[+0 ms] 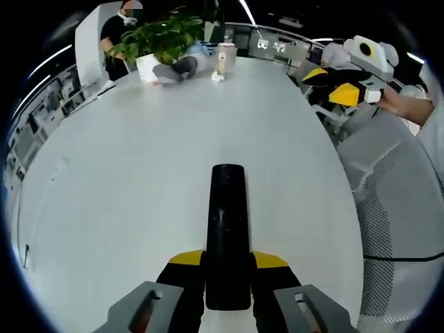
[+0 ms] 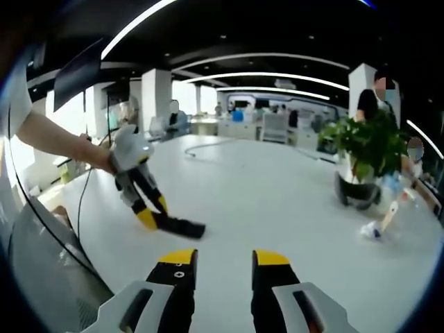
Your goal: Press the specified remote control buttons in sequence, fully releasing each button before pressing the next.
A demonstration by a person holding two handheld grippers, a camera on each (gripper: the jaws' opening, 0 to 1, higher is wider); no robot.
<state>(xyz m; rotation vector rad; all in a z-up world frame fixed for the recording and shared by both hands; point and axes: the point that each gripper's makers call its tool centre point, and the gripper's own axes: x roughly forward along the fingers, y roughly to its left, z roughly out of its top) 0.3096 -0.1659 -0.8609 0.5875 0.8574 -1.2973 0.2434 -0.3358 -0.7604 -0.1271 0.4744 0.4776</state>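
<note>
Left tongs (image 1: 227,267) clamp the near end of the black remote control (image 1: 227,229), which lies lengthwise on the white tabletop (image 1: 139,180) pointing away; right tongs (image 2: 223,267) hang open and empty, well apart from it. Pressing well likely means bringing one right tip straight down on the named button, lifting fully clear before the next, while the left holds steady. A potted plant (image 2: 368,149) stands far off.
</note>
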